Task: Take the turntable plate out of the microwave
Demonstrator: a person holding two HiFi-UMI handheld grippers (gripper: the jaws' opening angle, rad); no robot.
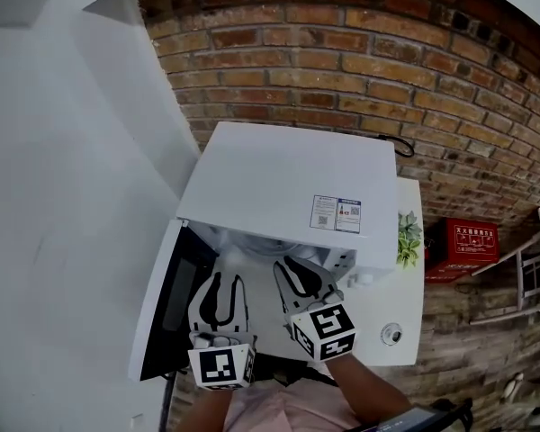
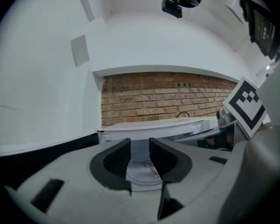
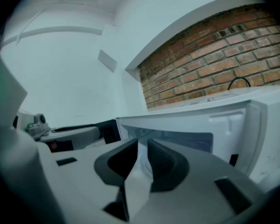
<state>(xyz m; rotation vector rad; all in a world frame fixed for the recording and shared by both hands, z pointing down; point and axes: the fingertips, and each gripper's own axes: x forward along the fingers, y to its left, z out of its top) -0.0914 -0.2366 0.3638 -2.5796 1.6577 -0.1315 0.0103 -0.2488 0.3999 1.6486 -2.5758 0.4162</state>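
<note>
Left gripper (image 1: 223,282): fingers narrowly apart, empty, at the cavity mouth.
Right gripper (image 1: 299,273): fingers likewise narrow, holding nothing.
Turntable plate (image 2: 140,172): flat inside the microwave (image 1: 288,174), beyond the left fingers.
Advice: probably take opposite rims and lift level.

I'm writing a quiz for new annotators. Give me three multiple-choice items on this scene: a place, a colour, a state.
1. Where is the plant relative to the microwave?
A. left of it
B. right of it
C. on top of it
2. What colour is the wall behind the microwave?
A. red brick
B. green
C. black
3. The microwave door is:
A. shut
B. open
C. missing

Answers:
1. B: the plant stands at the microwave's right side.
2. A: brick shows above it.
3. B: the door is swung out to the left.
</note>
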